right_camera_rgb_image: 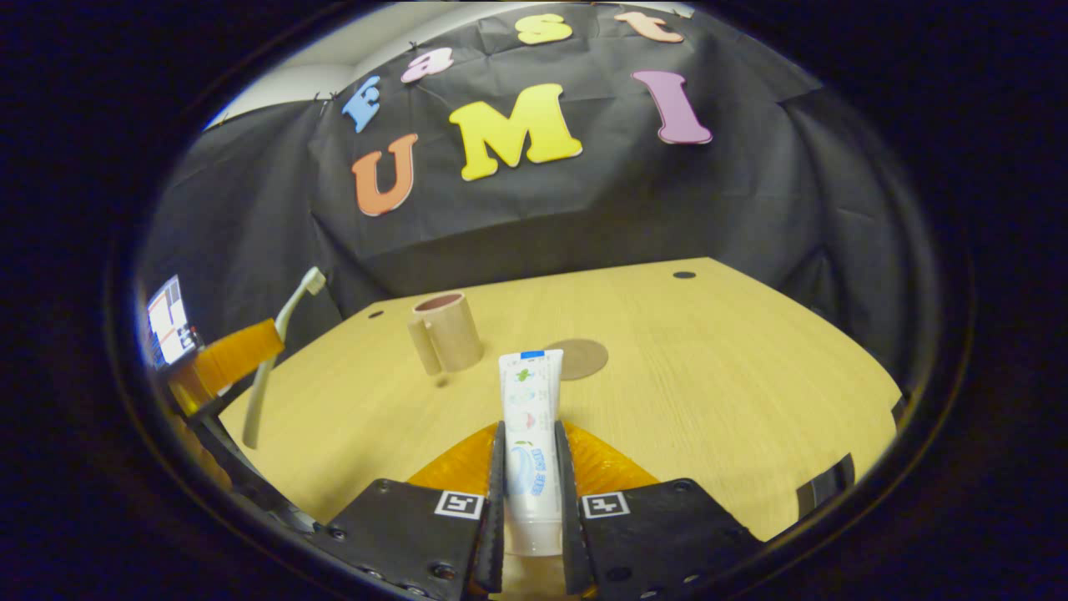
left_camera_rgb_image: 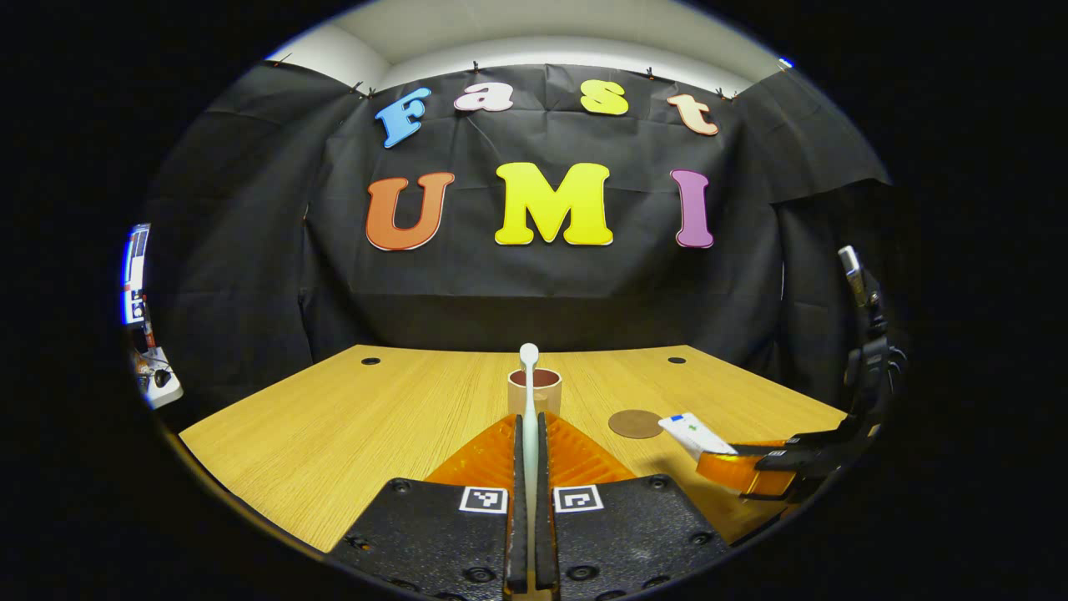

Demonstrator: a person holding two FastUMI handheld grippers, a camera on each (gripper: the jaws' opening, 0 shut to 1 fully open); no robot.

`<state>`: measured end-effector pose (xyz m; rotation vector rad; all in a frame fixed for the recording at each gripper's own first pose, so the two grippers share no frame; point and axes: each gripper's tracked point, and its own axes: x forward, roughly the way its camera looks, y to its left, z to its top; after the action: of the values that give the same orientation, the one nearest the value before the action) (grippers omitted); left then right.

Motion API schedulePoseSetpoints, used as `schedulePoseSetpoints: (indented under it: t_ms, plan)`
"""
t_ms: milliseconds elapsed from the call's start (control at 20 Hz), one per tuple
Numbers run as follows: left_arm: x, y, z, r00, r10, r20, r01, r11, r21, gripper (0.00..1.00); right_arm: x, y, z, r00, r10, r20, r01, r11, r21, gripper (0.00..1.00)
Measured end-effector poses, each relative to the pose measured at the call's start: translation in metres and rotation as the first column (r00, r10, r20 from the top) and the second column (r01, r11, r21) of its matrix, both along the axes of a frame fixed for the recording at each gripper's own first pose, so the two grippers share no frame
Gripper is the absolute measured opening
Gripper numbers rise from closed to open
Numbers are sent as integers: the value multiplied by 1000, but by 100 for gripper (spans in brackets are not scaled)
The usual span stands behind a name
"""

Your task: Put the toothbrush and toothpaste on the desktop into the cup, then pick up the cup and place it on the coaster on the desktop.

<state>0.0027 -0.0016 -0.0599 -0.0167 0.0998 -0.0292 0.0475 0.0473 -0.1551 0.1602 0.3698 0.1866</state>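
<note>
One toothbrush (left_camera_rgb_image: 529, 417), clamped in the left tongs (left_camera_rgb_image: 529, 434). One toothpaste tube (right_camera_rgb_image: 529, 434), clamped in the right tongs (right_camera_rgb_image: 529, 451). Two tongs in all. One cup (right_camera_rgb_image: 446, 331), standing far on the table (right_camera_rgb_image: 709, 376). One round coaster (right_camera_rgb_image: 580, 358), just right of the cup. Two small dark holes (left_camera_rgb_image: 370, 361) along the table's far edge.
</note>
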Motion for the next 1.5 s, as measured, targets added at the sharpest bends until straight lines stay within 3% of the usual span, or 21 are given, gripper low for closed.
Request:
schedulePoseSetpoints:
  t_ms: [200, 300, 450, 1050, 1300, 1500]
  plan:
    - [-3, 3, 9, 1000, 9, 7, -9, 999, -33, 6, -28, -13, 91, 963, -37, 266, 36, 999, 11, 28]
    - [-4, 4, 8, 1000, 12, 0, -12, 999, -35, 6, -50, -5, 116, 948, -9, 317, -13, 998, 68, 30]
    - [-5, 2, 2, 1000, 2, -26, -4, 998, -57, 6, -60, -16, 130, 930, -21, 367, 11, 1000, 29, 28]
    - [0, 2, 11, 999, -21, 30, 22, 999, -31, 7, -49, -21, 112, 936, -53, 348, 67, 997, -28, 28]
    - [64, -4, 47, 993, -49, 105, 48, 999, 14, 7, -38, -24, 98, 944, -46, 325, 62, 997, -40, 28]
    - [142, 3, 54, 993, -67, 99, 71, 996, -44, 7, -27, -31, 87, 953, -57, 299, 69, 997, -32, 29]
